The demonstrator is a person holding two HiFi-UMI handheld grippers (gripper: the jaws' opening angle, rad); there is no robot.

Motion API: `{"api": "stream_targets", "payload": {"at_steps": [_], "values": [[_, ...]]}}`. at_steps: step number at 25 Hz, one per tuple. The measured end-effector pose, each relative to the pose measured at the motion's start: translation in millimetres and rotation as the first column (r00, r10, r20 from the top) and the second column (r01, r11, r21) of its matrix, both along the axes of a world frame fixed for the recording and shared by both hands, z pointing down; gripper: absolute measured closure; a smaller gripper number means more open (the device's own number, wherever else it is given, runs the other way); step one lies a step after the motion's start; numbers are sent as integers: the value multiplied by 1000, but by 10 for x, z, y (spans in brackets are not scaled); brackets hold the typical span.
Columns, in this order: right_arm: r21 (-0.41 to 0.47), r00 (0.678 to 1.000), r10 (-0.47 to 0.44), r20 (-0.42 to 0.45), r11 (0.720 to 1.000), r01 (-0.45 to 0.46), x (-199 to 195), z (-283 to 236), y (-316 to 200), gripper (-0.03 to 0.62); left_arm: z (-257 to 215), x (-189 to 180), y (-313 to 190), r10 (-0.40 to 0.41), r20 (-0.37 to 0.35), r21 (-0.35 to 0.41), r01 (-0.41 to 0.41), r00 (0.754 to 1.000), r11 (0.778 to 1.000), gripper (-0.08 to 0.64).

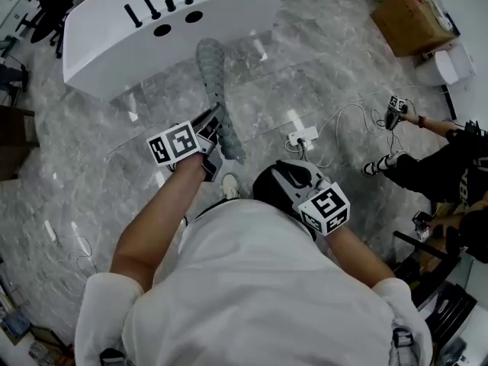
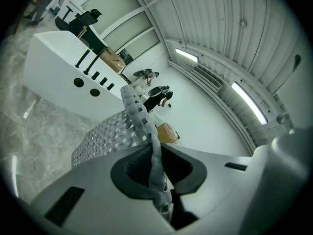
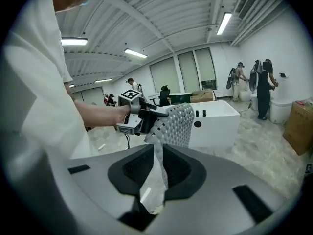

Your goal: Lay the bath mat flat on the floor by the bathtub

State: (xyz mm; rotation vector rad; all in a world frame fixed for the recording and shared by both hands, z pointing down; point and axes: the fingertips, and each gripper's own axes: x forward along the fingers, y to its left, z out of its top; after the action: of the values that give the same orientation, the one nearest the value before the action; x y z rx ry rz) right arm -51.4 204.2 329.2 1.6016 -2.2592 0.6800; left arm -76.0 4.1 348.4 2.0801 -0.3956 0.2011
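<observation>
left tongs & right tongs both pinch the bath mat, so we shd spread it taut b4 lowering.

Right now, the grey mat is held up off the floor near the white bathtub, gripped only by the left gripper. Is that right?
No. Both grippers grip the mat: the right gripper view shows its edge pinched in the right gripper too. The left gripper does hold it, up off the floor near the bathtub.
</observation>
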Motion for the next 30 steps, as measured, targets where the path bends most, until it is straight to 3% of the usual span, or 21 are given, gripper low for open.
{"api": "stream_targets", "payload": {"at_steps": [9, 18, 25, 30], "values": [[-41, 995, -34, 95, 998, 38, 769, 328, -1027, 529, 385, 1305, -1151, -19, 55, -25, 20, 998, 999, 503], [-118, 984, -64, 167, 989, 84, 2075, 692, -1966, 539, 968, 2927, -2220, -67, 89, -94, 76, 994, 993, 503], [-252, 961, -7, 276, 965, 79, 2705, 1230, -2203, 543, 1485, 4512, -3093, -95, 2, -134, 95, 995, 986, 503], [-312, 937, 25, 348, 946, 90, 2774, 1462, -2361, 541, 1886, 5046, -3504, -135, -96, -192, 115, 986, 975, 503]]}}
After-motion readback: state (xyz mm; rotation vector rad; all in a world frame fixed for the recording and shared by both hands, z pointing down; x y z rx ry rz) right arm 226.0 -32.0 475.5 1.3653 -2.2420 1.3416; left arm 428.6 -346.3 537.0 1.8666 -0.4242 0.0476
